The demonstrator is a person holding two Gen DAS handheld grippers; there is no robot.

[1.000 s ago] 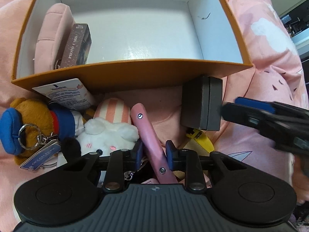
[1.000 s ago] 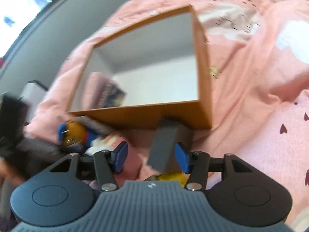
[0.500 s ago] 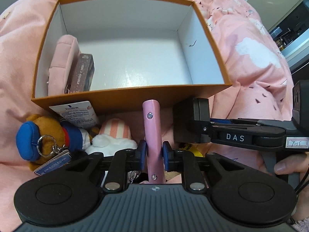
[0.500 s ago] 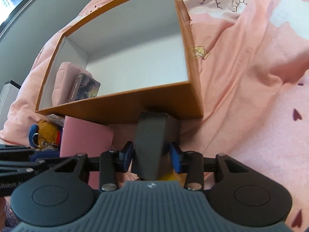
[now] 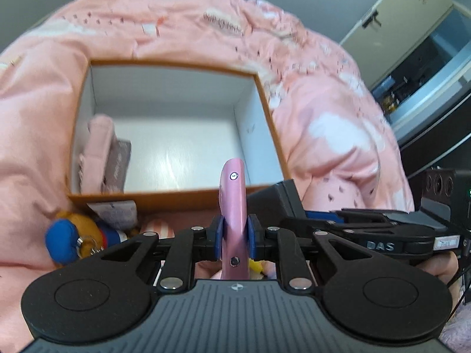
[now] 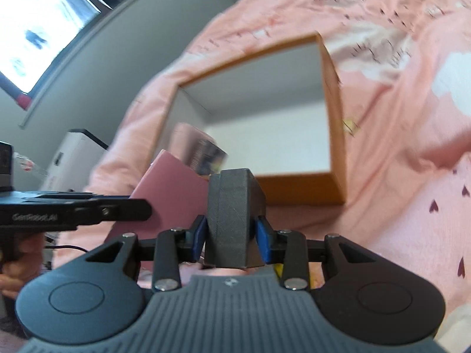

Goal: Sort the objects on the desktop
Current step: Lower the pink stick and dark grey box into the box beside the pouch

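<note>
Two items already in orange cardboard box (image 5: 176, 197); left gripper (image 5: 234, 236) clamping flat pink case (image 5: 232, 200), right gripper (image 6: 231, 238) clamping dark grey block (image 6: 232, 214), neither yet boxed; plush toys (image 5: 73, 241) left outside.

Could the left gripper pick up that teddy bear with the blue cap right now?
Probably not. The left gripper is already clamped on a flat pink case, so its jaws are full. The teddy bear lies beside the orange box, uncovered but below the gripper.

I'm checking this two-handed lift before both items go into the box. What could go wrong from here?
1. The left gripper pinches the thin pink flat case only near its lower end, so it may pivot or slip.
2. The right gripper holds the dark grey block close beside it; they could collide.
3. Either item could catch the near wall of the orange cardboard box.
</note>
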